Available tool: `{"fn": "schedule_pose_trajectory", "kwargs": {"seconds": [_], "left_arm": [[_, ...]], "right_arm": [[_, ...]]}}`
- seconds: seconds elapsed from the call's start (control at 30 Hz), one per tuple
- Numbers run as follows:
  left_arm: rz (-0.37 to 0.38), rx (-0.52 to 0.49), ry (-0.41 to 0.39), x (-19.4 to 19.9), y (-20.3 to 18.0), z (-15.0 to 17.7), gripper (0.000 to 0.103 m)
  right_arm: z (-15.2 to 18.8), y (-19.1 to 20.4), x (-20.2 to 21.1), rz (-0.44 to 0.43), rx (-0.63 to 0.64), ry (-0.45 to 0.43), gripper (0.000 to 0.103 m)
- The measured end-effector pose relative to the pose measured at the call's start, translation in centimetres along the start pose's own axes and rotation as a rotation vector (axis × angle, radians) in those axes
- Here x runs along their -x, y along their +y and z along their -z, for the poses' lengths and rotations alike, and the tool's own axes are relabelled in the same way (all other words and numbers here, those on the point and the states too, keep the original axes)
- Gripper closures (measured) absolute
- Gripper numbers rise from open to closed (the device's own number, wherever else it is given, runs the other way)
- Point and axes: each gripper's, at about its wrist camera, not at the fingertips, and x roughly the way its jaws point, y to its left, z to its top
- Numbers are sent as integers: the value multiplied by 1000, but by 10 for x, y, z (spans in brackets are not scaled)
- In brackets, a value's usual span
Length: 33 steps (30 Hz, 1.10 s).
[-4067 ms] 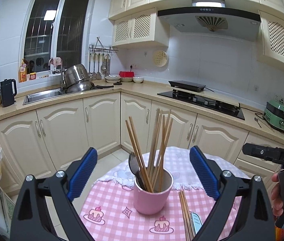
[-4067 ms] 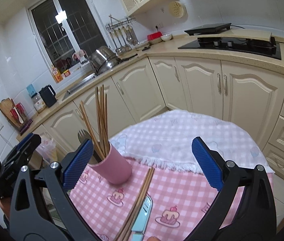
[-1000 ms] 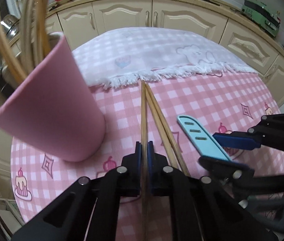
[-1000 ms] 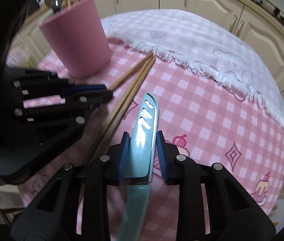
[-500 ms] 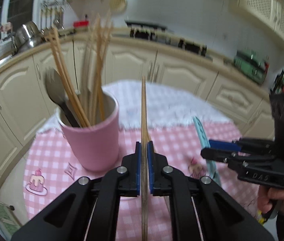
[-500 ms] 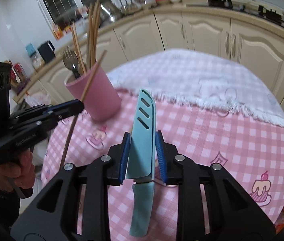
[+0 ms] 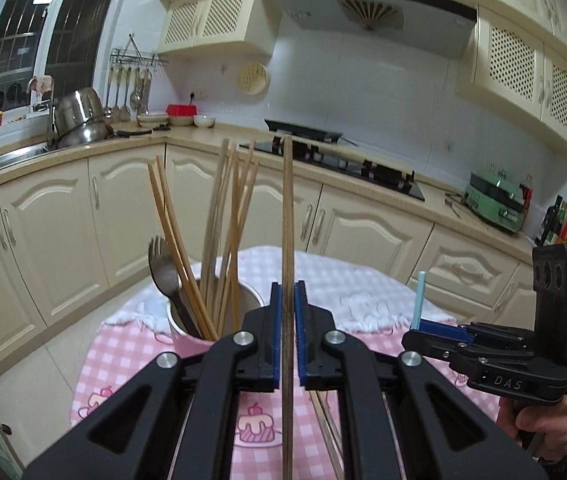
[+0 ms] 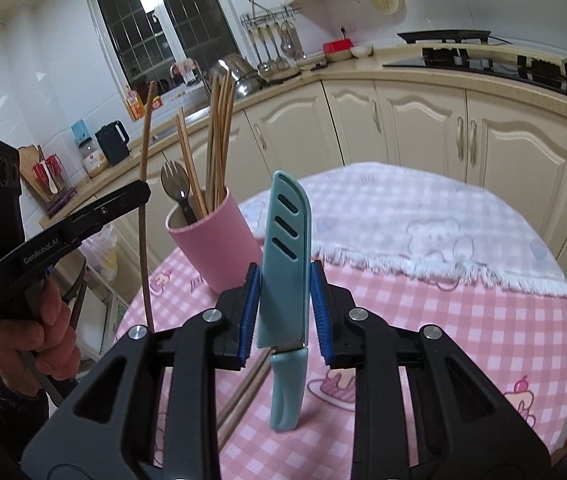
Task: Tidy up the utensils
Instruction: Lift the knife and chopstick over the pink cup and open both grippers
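Round table (image 8: 423,300), pink gingham cloth. Pink utensil cup (image 8: 213,248) near its left edge, holding chopsticks and a fork. Right gripper (image 8: 284,300): clamped on a sheathed blue knife (image 8: 286,264), raised upright. Left gripper (image 7: 288,332): pinched tight on a single wooden chopstick (image 7: 287,216), lifted beside the cup.

The cup (image 8: 213,240) is crowded: chopsticks (image 8: 217,140) fan up out of it and a fork (image 8: 177,192) leans at its left rim. Right of the cup the desk (image 8: 443,320) lies bare and open. Two chopsticks (image 8: 243,396) lie near the cup's front.
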Motion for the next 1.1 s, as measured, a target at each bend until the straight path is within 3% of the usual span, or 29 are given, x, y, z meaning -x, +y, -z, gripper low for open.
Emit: {"fn": "schedule_pose_trajectory", "kwargs": {"seconds": [0.3, 0.7, 0.9, 1.1], "left_arm": [[-10, -4, -89, 17, 5, -20, 98], [-70, -11, -300, 36, 27, -91, 97], [-89, -28, -366, 26, 28, -109, 97], [-93, 14, -328, -6, 42, -96, 97]], "right_arm": [[-35, 19, 5, -20, 61, -74, 78], [-116, 72, 18, -101, 188, -192, 78], [-138, 86, -2, -136, 203, -174, 78], [-137, 86, -33, -149, 190, -116, 78]]}}
